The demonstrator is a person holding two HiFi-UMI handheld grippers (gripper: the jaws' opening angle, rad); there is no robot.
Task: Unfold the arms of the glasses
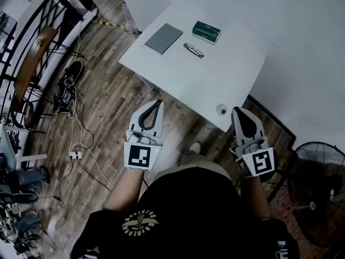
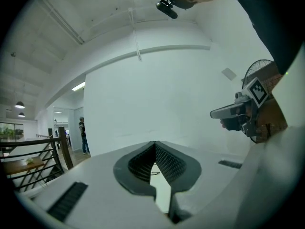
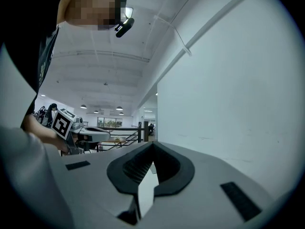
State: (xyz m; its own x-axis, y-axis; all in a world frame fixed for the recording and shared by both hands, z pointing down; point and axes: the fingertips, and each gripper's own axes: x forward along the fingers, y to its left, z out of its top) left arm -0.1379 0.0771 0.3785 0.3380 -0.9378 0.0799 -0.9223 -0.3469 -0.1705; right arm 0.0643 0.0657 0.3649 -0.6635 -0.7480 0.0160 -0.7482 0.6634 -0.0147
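Note:
The dark-framed glasses lie folded on the white table, towards its far side. Both grippers hang short of the table's near edge, well away from the glasses. My left gripper is shut with nothing in it, its tips meeting over the wooden floor. Off the table's near right corner, my right gripper is also shut and holds nothing. Both point level towards the table. A person's arms and black shirt fill the bottom of the head view.
A grey flat pad and a green box lie beside the glasses. A small round object sits at the table's near corner. A fan stands at the right. Shoes, cables and a railing are at the left.

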